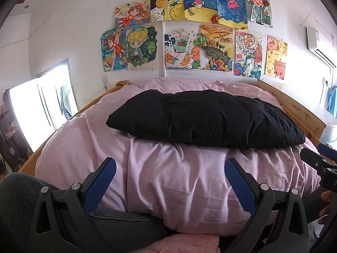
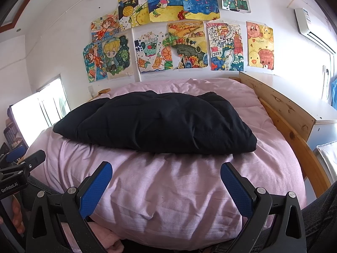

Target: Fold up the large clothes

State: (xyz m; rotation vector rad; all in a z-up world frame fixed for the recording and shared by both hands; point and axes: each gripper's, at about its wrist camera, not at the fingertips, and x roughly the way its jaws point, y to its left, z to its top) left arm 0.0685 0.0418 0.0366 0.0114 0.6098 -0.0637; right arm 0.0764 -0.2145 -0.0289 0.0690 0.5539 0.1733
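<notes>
Black garment [image 1: 206, 118] folded on duvet [image 1: 168, 175]

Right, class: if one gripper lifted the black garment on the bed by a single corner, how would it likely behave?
The black garment looks puffy and creased, so it would probably sag and unfold. It seems padded, likely light for its bulk. On the soft pink duvet, a push would likely bunch it rather than slide it.

Two wrist cameras, side by side, low at the bed's foot

Both face the drawings wall [image 1: 189, 27] and share the black garment [image 1: 206, 118] on the pink duvet [image 2: 168, 189].
</notes>
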